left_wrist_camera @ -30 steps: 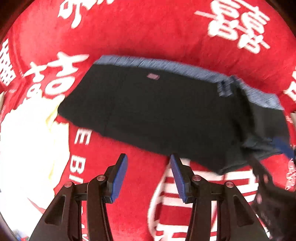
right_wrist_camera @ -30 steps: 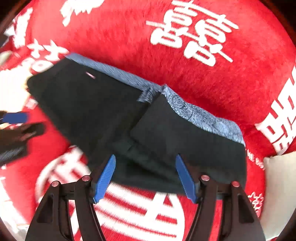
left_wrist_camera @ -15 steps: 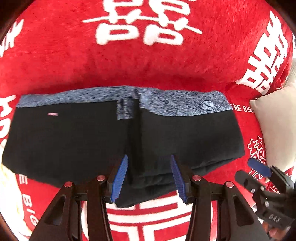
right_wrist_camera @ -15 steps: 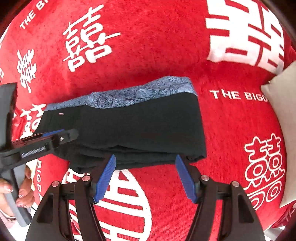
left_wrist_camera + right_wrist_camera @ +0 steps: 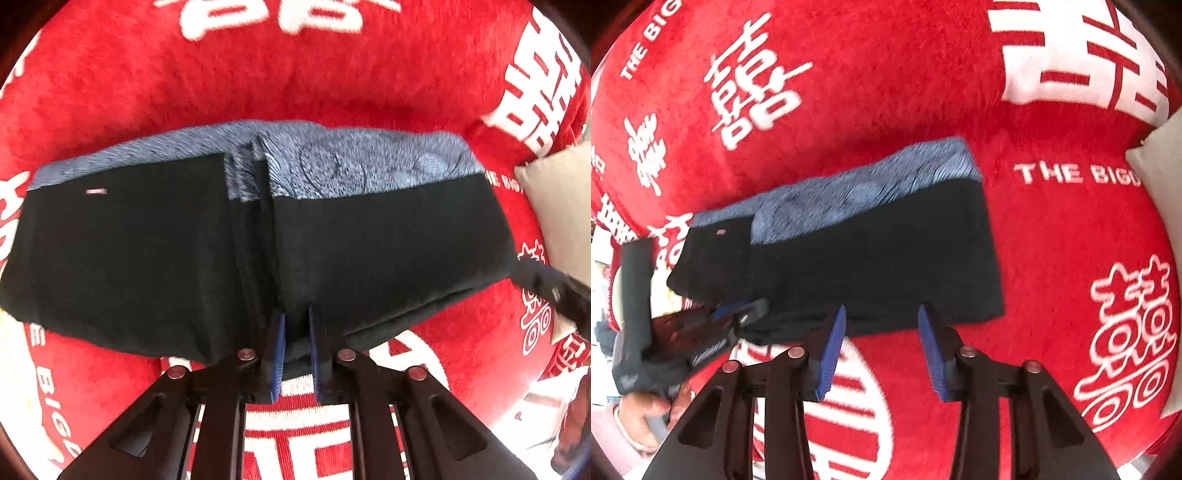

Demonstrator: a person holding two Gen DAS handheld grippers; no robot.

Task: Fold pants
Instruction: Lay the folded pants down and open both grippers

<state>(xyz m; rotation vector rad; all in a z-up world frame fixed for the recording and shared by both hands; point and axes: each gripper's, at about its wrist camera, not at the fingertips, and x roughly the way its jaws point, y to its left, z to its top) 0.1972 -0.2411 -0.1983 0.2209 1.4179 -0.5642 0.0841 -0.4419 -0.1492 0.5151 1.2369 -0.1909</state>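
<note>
Red blanket [image 5: 1052, 240] under pants [image 5: 369, 251]; left hand-held gripper [image 5: 295, 332] pinches near hem; right hand-held gripper [image 5: 882, 325] wide apart.

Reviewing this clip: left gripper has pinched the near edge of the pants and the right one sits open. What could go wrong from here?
1. The left gripper pinches the pants at the stacked near hem; it may catch only some layers, so lifting could pull the fold apart.
2. The right gripper is open at the same edge, holding nothing; a one-sided lift could skew the pants on the plush blanket.

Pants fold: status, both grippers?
Left gripper shut on pants near hem. Right gripper open at hem edge. Pants partly folded on red blanket. Nothing blocking.
</note>
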